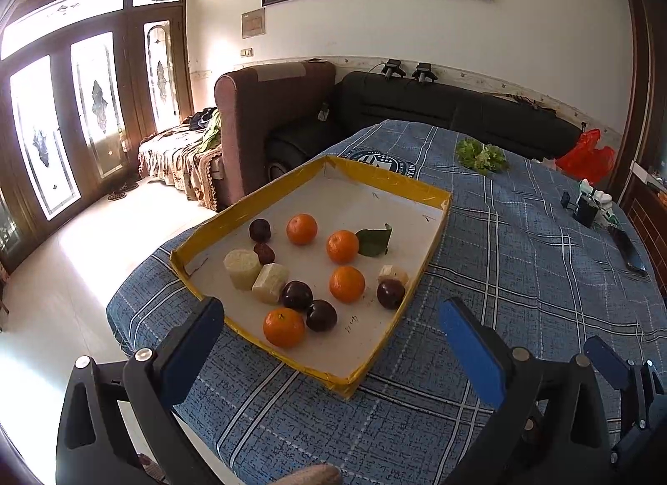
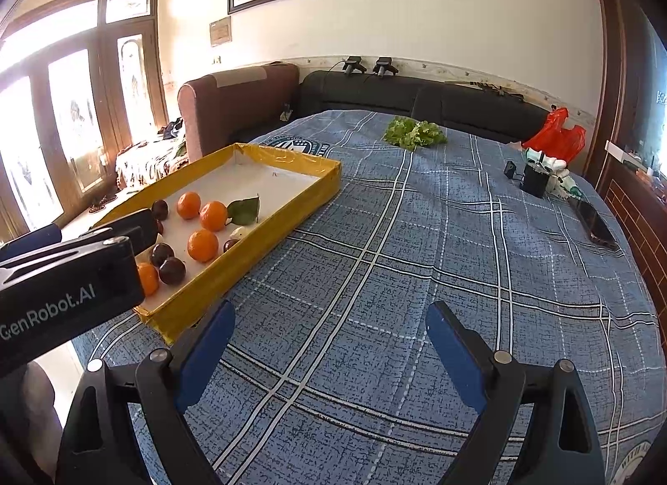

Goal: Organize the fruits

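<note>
A yellow-rimmed cardboard tray [image 1: 433, 193] lies on the blue plaid tablecloth; it also shows in the right wrist view [image 2: 292, 159]. In it lie several oranges [image 1: 284, 327], several dark plums [image 1: 321, 315], pale cut cane pieces [image 1: 241, 268] and a green leaf [image 1: 375, 241]. My left gripper [image 1: 333, 318] is open and empty, just before the tray's near edge. My right gripper [image 2: 329, 326] is open and empty over bare cloth, right of the tray. The left gripper's body [image 2: 62, 276] hides part of the tray in the right wrist view.
A bunch of green lettuce [image 2: 414, 132] lies at the table's far side. A red plastic bag [image 2: 556, 139], small gadgets [image 2: 537, 178] and a dark phone [image 2: 594, 226] sit along the right edge. Sofas stand behind the table. The table's left edge drops to the floor.
</note>
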Motion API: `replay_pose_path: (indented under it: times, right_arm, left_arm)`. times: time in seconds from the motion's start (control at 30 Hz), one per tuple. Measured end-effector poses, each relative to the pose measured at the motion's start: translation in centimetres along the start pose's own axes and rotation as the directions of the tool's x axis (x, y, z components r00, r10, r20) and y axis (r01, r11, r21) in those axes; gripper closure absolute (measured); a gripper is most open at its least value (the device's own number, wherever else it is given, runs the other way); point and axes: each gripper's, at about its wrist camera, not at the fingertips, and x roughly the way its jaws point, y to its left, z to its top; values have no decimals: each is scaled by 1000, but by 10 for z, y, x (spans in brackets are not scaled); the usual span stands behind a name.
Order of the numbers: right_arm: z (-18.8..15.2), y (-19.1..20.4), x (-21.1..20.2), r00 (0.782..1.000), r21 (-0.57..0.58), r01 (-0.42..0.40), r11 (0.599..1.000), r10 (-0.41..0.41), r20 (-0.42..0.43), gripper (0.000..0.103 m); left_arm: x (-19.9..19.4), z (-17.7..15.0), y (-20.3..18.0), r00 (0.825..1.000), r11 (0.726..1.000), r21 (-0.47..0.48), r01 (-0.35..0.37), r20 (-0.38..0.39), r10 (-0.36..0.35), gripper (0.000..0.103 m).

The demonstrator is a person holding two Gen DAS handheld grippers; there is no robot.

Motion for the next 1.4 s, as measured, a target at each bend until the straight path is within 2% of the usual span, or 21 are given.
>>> replay_pose_path:
  times: [0.47,0.77,1.4]
  right_arm:
    - [0,0,0,1000,0,-1,1000,1,-1,7]
    - [-2,2,2,1000,-5,-4,1000,4,-2,7]
    - [-5,6,6,1000,-13,-10,1000,9,-12,7]
  left_arm:
    - [0,0,0,1000,1000,-3,2,-2,-2,0]
    - [7,-2,0,999,999,-20,32,-27,-32,0]
    - [9,-3,-1,999,999,-21,28,-35,-29,0]
